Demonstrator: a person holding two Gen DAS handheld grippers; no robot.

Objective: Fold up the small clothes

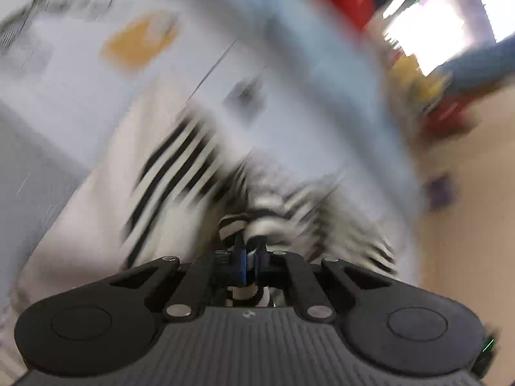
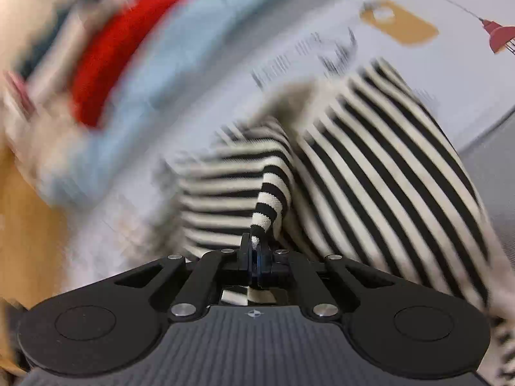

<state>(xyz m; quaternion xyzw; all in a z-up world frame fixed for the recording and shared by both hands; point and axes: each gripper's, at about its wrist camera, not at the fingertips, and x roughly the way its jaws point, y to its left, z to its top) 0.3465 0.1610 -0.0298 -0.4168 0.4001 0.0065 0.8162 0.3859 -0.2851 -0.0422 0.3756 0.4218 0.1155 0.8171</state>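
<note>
A black-and-white striped garment [image 2: 379, 167] lies on a pale printed sheet [image 2: 418, 74]. My right gripper [image 2: 255, 244] is shut on a striped edge of it, and the cloth rises from the jaws and drapes away to the right. In the left wrist view my left gripper [image 1: 249, 251] is shut on a bunched part of the same striped garment [image 1: 173, 160]. That view is heavily blurred by motion. Striped cloth shows behind both sets of jaws.
A light blue cloth [image 2: 135, 96] and a red cloth [image 2: 109, 54] lie beyond the garment. The sheet carries a yellow-orange print [image 2: 399, 25] and a red lamp print [image 2: 499, 35]. A wooden floor [image 1: 466, 193] shows at the right, with bright windows [image 1: 425, 32] beyond.
</note>
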